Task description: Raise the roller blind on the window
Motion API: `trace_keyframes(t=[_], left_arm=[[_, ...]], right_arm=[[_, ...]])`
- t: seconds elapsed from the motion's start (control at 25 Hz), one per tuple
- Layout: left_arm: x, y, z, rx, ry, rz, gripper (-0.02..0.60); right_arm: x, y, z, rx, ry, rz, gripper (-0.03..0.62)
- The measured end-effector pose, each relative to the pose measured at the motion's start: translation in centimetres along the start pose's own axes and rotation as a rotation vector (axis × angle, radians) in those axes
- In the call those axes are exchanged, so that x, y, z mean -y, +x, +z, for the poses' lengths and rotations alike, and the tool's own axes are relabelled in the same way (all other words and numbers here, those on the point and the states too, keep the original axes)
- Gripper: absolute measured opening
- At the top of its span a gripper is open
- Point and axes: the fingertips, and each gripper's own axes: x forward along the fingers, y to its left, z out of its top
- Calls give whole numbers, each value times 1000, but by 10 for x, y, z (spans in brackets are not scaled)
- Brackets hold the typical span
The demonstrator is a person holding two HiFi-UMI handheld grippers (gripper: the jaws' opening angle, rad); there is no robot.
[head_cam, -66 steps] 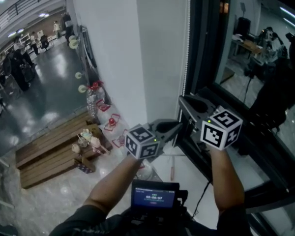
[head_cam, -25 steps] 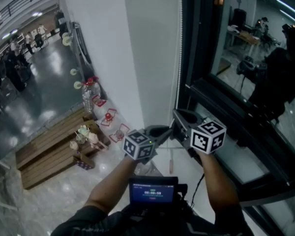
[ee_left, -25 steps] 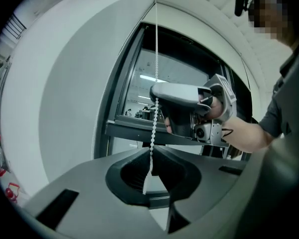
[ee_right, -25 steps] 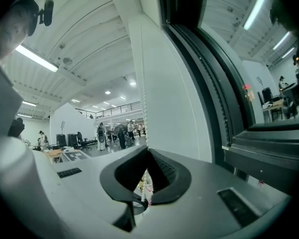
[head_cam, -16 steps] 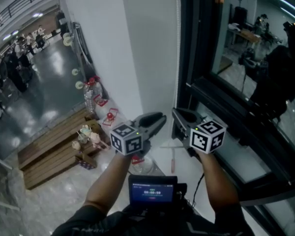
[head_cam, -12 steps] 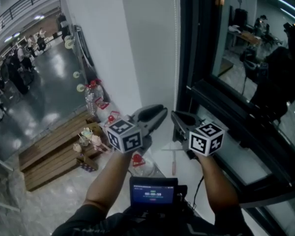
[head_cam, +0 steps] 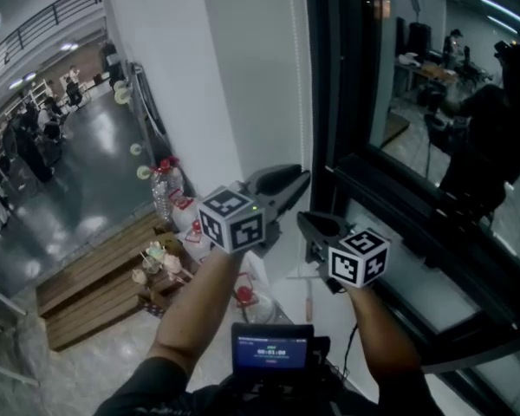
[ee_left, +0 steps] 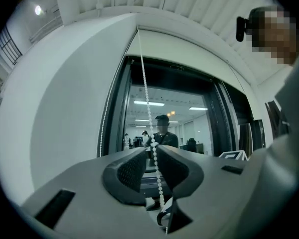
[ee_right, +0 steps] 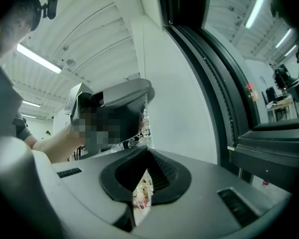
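A white bead chain [ee_left: 146, 93] hangs taut from the left end of a pale band [ee_left: 189, 49] across the top of the dark window [head_cam: 416, 102]. My left gripper [head_cam: 302, 178] is raised beside the window frame, higher than the right one. In the left gripper view the chain passes between the left gripper's [ee_left: 150, 151] pads without being pressed. Those jaws have just opened wide and eased in slightly. My right gripper [head_cam: 302, 220] sits lower at the frame. The right gripper [ee_right: 147, 151] is shut on the chain just under the left one.
A white sill [head_cam: 286, 284] with a red-handled tool [head_cam: 307, 302] lies below the grippers. The dark glass reflects a person [head_cam: 490, 120]. Down left are a wooden platform [head_cam: 95, 271], bottles [head_cam: 163, 185] and a glossy floor with people far off. A small screen [head_cam: 273, 349] sits at my chest.
The left gripper, shut low beside the right one a second ago, has opened and risen along the chain. The right gripper has stayed in place, still shut.
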Motion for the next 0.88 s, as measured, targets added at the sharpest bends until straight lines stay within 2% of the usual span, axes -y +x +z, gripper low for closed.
trace_keyframes(t=[0.08, 0.12, 0.56, 0.72, 0.88], left_arm=[[2, 4, 0, -15, 6, -14, 24], [4, 4, 0, -16, 5, -24, 12], [4, 0, -4, 27, -11, -36, 7], [2, 0, -9, 16, 7, -32, 6], [2, -1, -27, -6, -17, -31, 6]], right_arm=[[0, 0, 1, 3, -3, -3, 6], [0, 0, 2, 3, -3, -4, 6], [2, 1, 0, -4, 8, -2, 6], [4, 5, -5, -21, 8, -4, 6], [7, 5, -22, -50, 30, -8, 6]])
